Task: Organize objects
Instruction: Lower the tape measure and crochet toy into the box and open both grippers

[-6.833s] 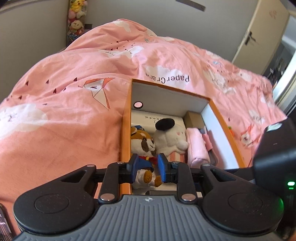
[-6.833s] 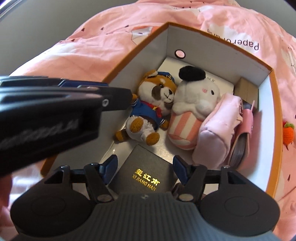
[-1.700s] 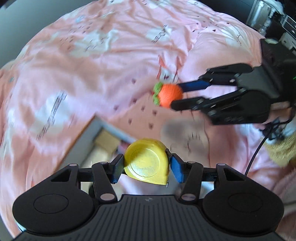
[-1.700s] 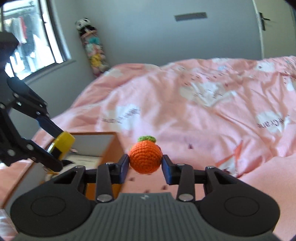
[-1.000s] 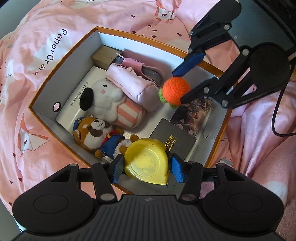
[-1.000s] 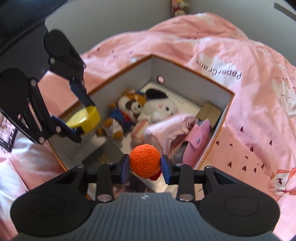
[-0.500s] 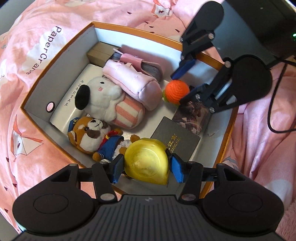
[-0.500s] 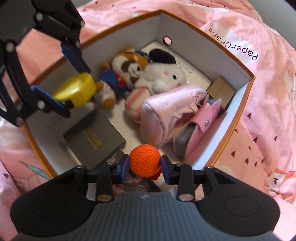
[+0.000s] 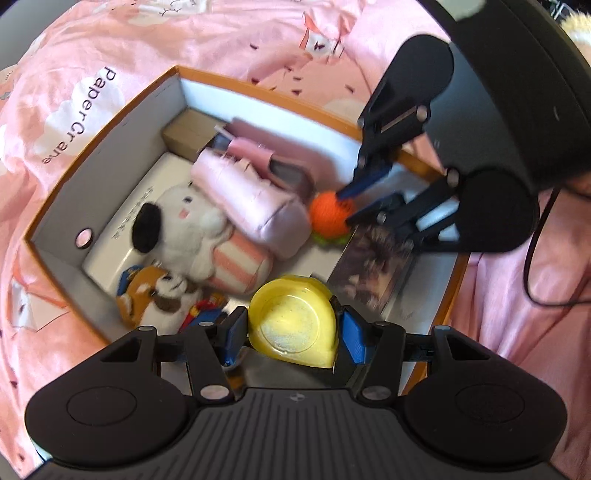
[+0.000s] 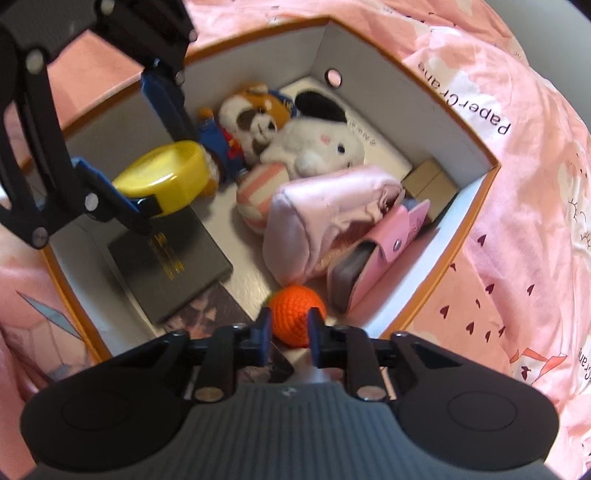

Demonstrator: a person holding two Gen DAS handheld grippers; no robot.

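An orange-rimmed white box [image 9: 110, 122] [image 10: 476, 206] lies on the pink duvet. My left gripper [image 9: 291, 328] is shut on a yellow tape measure [image 9: 293, 326], held just over the box's near side; it also shows in the right wrist view [image 10: 162, 181]. My right gripper [image 10: 290, 332] is shut on an orange crocheted ball [image 10: 297, 314] low inside the box, beside the pink pouch [image 10: 325, 218]. The ball [image 9: 328, 212] also shows in the left wrist view, at or near the box floor.
In the box lie a dog plush [image 10: 255, 118], a white plush [image 10: 314, 144], a pink wallet [image 10: 388, 251], a black booklet [image 10: 166, 266], a dark picture card [image 9: 373, 269] and a small tan carton [image 10: 430, 181]. The pink duvet [image 9: 221, 33] surrounds the box.
My right gripper has gone deeper into the box with the orange ball, down beside the pink pouch. My left gripper with the tape measure has come closer over the box.
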